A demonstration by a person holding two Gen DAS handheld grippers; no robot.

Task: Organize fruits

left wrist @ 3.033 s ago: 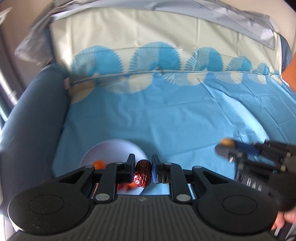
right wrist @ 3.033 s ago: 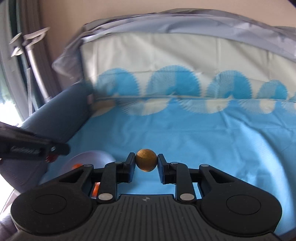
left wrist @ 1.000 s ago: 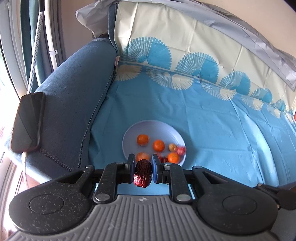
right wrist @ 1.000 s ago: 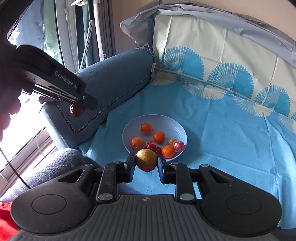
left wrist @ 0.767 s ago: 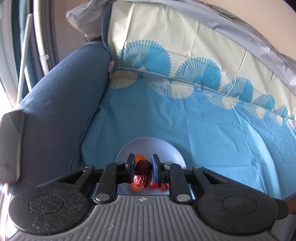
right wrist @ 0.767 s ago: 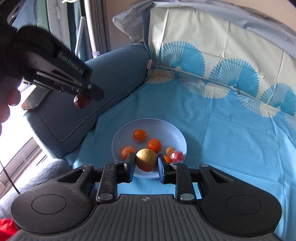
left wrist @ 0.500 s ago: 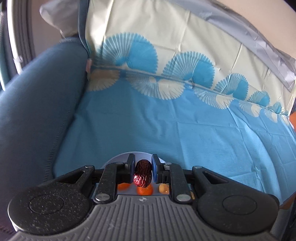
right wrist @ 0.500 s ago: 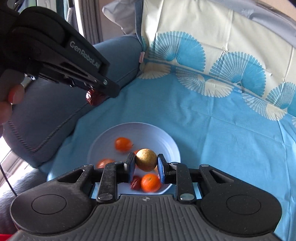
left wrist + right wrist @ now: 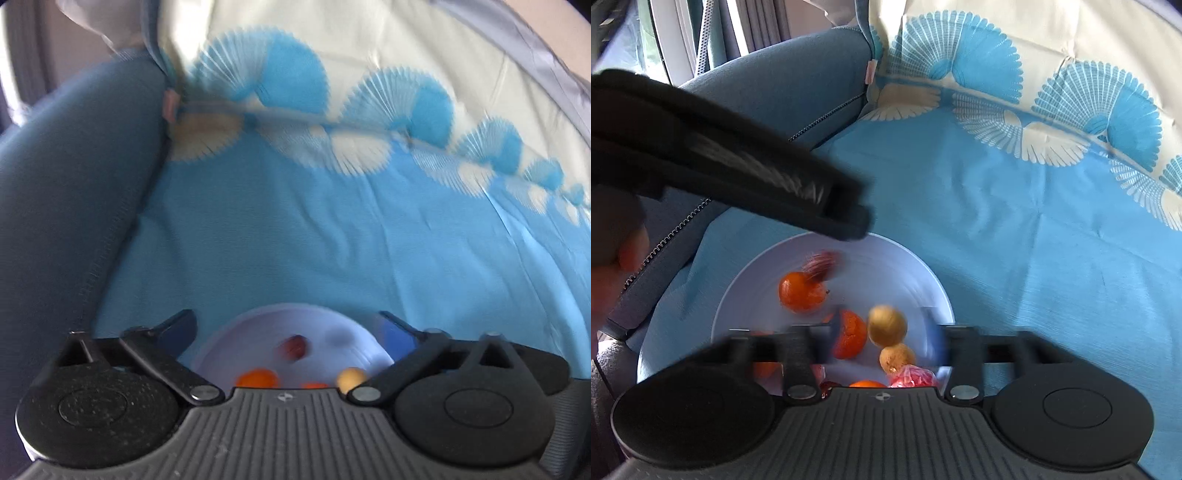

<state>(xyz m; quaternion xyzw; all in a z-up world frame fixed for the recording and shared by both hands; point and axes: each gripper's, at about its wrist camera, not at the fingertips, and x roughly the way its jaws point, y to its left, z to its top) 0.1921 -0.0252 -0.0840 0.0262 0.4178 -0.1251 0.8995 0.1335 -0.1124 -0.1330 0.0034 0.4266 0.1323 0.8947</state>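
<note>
A sofa seat draped in a blue cloth [image 9: 1015, 221] with fan patterns fills the background, a dark blue armrest [image 9: 66, 206] to one side. On the cloth sits a pale plate [image 9: 916, 269]. We hold both grippers over it so whatever we let go lands inside the rim. Our left gripper [image 9: 288, 325] has just been opening and stands wide apart with nothing between its fingers; the dark red date [image 9: 294, 347] shows blurred over the plate's bare middle. Our right gripper [image 9: 882, 332] has likewise just been opening; the round tan fruit [image 9: 887, 325] is between its fingers, with gaps either side, so we judge it released. Around it lie glossy oranges [image 9: 801, 291], another tan fruit and something pink.
</note>
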